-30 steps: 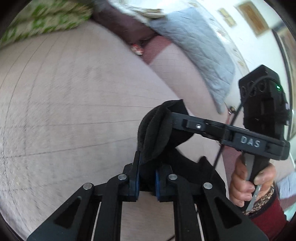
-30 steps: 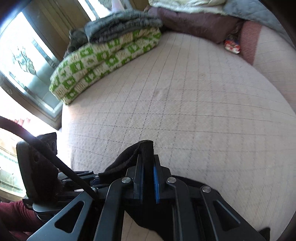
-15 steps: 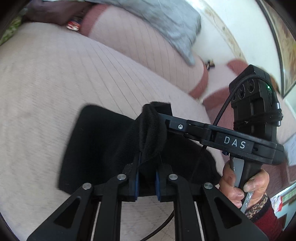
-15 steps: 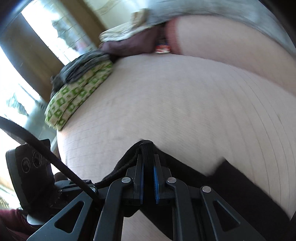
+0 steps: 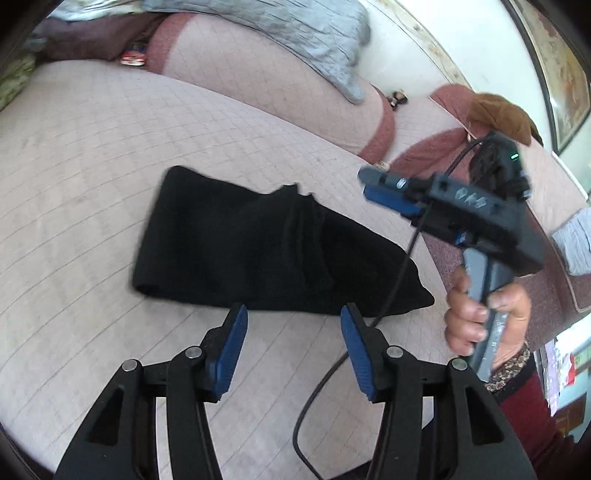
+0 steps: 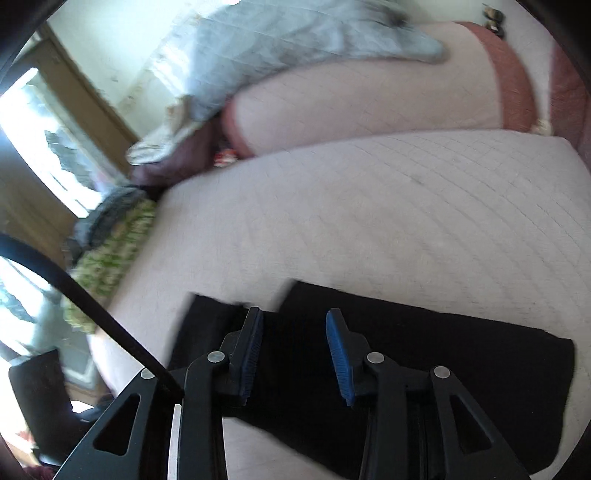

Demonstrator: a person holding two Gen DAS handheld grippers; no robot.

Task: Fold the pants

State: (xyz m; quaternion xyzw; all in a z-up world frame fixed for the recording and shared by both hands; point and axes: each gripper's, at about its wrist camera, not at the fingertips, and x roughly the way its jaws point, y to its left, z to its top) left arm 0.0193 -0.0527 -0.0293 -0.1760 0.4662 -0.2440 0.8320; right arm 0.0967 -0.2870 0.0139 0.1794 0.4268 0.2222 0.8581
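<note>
The black pants (image 5: 258, 251) lie folded in a flat bundle on the pale quilted bed (image 5: 92, 155). My left gripper (image 5: 293, 314) is open and empty, just in front of the bundle's near edge. My right gripper (image 5: 373, 184) shows in the left wrist view, held in a hand above the bundle's right end, open. In the right wrist view the right gripper (image 6: 294, 319) is open and empty above the pants (image 6: 424, 354), which fill the lower part of that view.
A grey quilted blanket (image 5: 295, 33) lies over pink bolsters (image 5: 280, 85) at the far side. A green patterned folded blanket (image 6: 110, 258) lies at the left by the window. A black cable (image 5: 373, 317) hangs from the right gripper across the pants.
Both grippers were shut on the black fabric and carrying it; now both have opened and let go, and the pants lie on the bed. Both grippers have pulled back a little.
</note>
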